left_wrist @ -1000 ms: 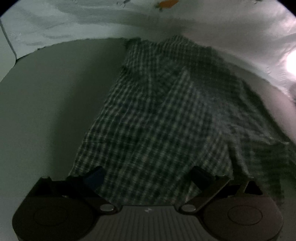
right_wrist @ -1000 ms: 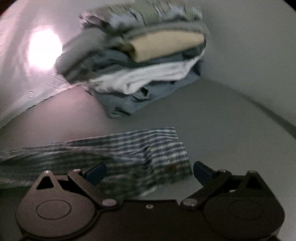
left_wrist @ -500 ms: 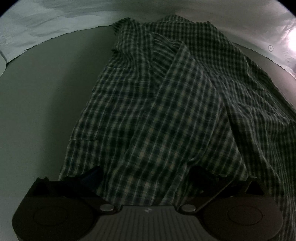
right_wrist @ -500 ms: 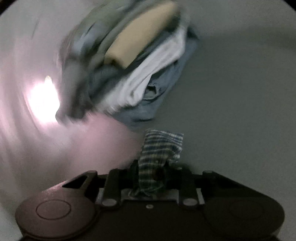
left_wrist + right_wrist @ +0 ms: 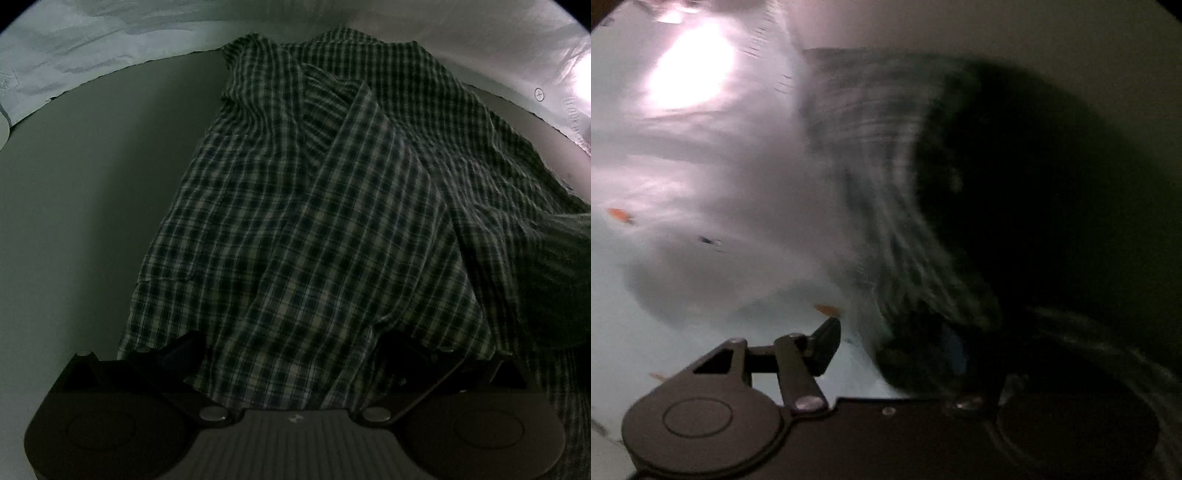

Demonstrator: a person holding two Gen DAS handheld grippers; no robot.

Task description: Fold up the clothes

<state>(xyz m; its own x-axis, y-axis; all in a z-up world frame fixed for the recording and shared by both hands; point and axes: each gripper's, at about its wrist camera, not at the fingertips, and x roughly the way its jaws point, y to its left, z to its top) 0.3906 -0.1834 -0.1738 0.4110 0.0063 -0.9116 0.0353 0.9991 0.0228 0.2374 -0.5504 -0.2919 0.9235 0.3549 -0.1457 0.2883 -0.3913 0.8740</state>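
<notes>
The desk [image 5: 74, 221] is big, grey and dim. A pale sheet [image 5: 92, 48] with small marks on it lies past its far edge.

A checked shirt [image 5: 314, 221] lies spread out on the desk. It is dark with light squares. It has long folds, and one flap lies over the middle. Its near edge sits between the fingers of the left tongs [image 5: 291, 347]. On the right side, the cloth lifts up in a dark hump.

The left tongs point down at the shirt. Their jaws stand wide apart and do not pinch the cloth.

The right tongs [image 5: 897, 343] are in a very blurry picture. Their jaws are opening. The blurry checked cloth [image 5: 886, 184] hangs over one finger and partly between them. I cannot tell if it is still held.
</notes>
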